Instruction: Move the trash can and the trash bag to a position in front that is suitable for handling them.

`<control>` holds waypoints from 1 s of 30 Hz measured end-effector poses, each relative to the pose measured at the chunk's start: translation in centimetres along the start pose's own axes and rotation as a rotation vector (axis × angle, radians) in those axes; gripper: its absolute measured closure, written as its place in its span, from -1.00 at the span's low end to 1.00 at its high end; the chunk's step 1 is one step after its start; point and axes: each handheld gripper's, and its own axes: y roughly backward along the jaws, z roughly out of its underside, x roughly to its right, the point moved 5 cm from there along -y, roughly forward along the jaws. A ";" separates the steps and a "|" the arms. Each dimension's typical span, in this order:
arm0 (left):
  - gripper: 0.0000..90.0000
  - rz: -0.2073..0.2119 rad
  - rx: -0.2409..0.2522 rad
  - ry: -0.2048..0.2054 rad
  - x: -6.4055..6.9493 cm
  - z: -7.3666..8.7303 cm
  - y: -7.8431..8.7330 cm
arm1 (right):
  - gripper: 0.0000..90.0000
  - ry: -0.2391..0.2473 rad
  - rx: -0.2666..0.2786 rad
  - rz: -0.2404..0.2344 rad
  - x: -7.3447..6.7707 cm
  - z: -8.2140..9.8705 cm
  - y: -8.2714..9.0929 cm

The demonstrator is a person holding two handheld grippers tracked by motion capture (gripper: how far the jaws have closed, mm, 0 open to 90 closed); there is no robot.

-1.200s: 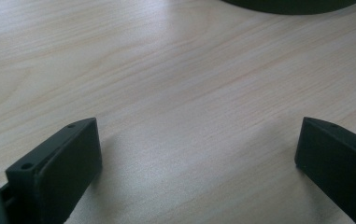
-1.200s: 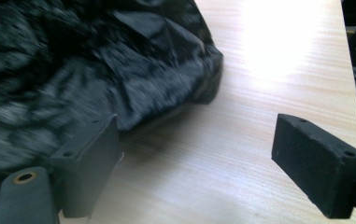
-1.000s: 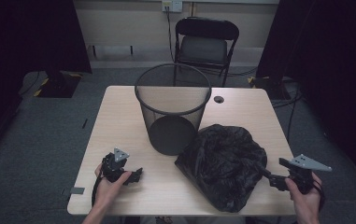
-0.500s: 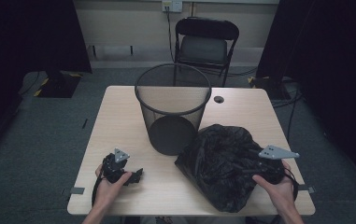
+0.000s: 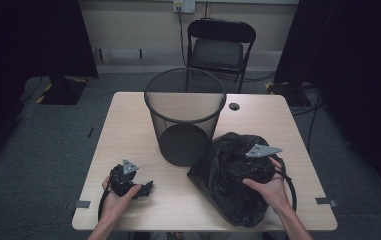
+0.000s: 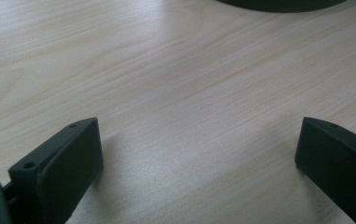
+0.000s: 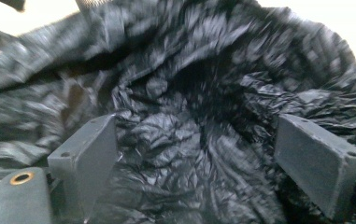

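The table (image 5: 128, 125) is pale beige with a fine, light wood grain running across it. The wire-mesh wastebasket (image 5: 185, 120) at its middle is black, its weave a fine grid through which the pale tabletop shows; its solid base is dark. To the near right lies a crumpled bin bag (image 5: 228, 180), glossy black with grey highlights on its creases. The left gripper (image 5: 145, 189) and the right gripper (image 7: 196, 154) are black, each topped by a grey three-cornered plate. The folding chair (image 5: 220, 47) beyond is black with a grey seat. The floor (image 5: 53, 150) is dark grey.
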 end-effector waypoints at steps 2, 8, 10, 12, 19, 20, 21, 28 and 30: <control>-0.99 0.000 0.000 0.000 0.0 0.0 0.0 | -0.65 0.008 -0.033 -0.007 -0.1 0.3 -1.0; -0.99 0.000 0.000 0.000 0.0 0.0 0.0 | 0.08 0.051 -0.090 -0.015 -0.2 1.2 -2.8; -0.99 0.001 -0.001 -0.005 0.0 0.0 0.0 | 0.41 0.041 -0.079 -0.024 -0.2 1.4 -2.9; -0.99 0.001 -0.001 -0.005 0.0 0.0 0.0 | 0.58 0.025 -0.063 -0.036 -0.1 1.7 -2.8; -0.99 0.003 -0.001 -0.007 0.0 0.0 0.0 | 0.77 -0.020 -0.040 0.013 1.4 2.9 -0.8; -0.99 0.004 -0.001 -0.010 0.0 0.0 0.0 | 0.77 -0.024 -0.043 0.028 1.7 3.1 -0.4; -0.99 0.008 -0.001 -0.010 0.1 0.0 0.0 | 0.77 -0.033 -0.045 0.041 2.0 3.3 0.0; -1.00 0.023 0.001 -0.017 0.5 -0.1 -0.1 | 0.77 -0.107 -0.024 0.113 4.2 5.5 2.4; -1.00 0.024 0.004 -0.012 0.5 -0.1 -0.1 | 0.77 -0.118 -0.025 0.133 4.7 5.9 3.0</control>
